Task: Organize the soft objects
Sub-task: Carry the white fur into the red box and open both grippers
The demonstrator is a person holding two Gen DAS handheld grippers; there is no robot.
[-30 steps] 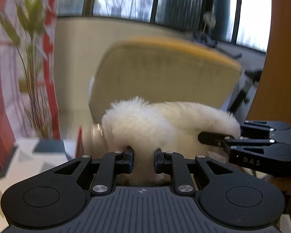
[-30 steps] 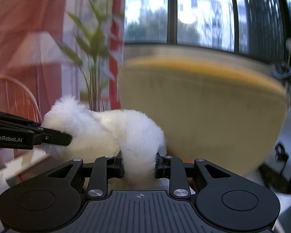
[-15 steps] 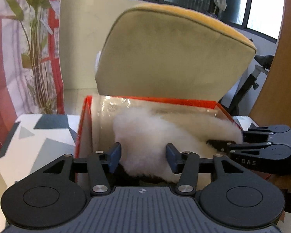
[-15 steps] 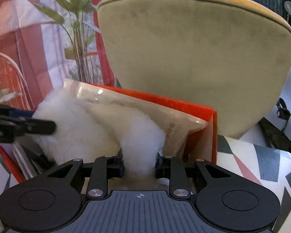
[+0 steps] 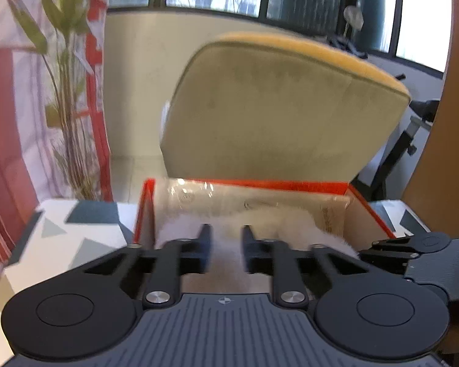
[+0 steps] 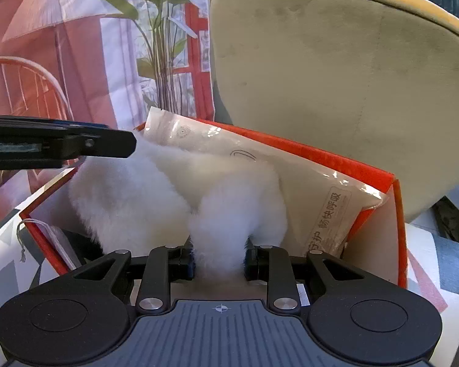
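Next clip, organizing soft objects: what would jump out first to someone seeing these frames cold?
The white fluffy item draws the eye first, sitting in the orange box against a clear plastic package at the box's back. The right gripper is pinched on a tuft of its fur, while the left gripper sits open above it. Behind the box looms a large beige chair back with a yellow rim.

The fluffy soft toy (image 6: 156, 189) is pure white. It sits in an orange box (image 6: 367, 169) alongside a clear plastic packet (image 6: 321, 202) printed with black Chinese characters. The desk (image 5: 67, 238) is white with grey, dark and red triangles. Behind stands an olive-green chair (image 6: 336, 70) edged in yellow, a green plant (image 6: 159, 30), and a red-and-white banner (image 6: 46, 46).
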